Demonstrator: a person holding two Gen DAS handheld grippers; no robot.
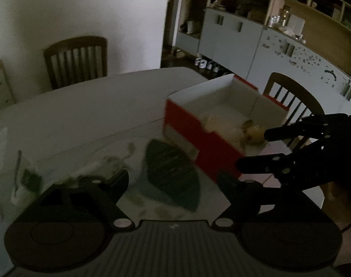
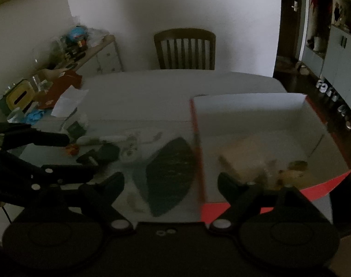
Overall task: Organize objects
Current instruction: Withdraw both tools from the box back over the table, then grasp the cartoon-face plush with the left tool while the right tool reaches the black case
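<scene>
A red and white open box (image 1: 182, 124) stands on the glass-topped table, right of centre. Pale wrapped items and a small yellow object (image 1: 254, 135) lie inside it. A dark leaf-shaped mat (image 1: 173, 173) lies flat on the table just left of the box. My left gripper (image 1: 173, 177) hovers open above that mat, holding nothing. My right gripper (image 1: 254, 149) is open at the box's near right corner, beside the yellow object. In the right wrist view my right gripper (image 2: 170, 180) is open over the mat (image 2: 170, 175) and the box's (image 2: 251, 106) left wall, with the left gripper (image 2: 78, 154) open at the left.
Small loose items lie left of the mat: an orange piece (image 2: 72, 149), a black piece (image 2: 106, 152) and white bits (image 2: 129, 147). Papers and clutter (image 2: 66, 101) fill the table's left end. A wooden chair (image 2: 184, 48) stands behind the table, another chair (image 1: 288, 97) beyond the box.
</scene>
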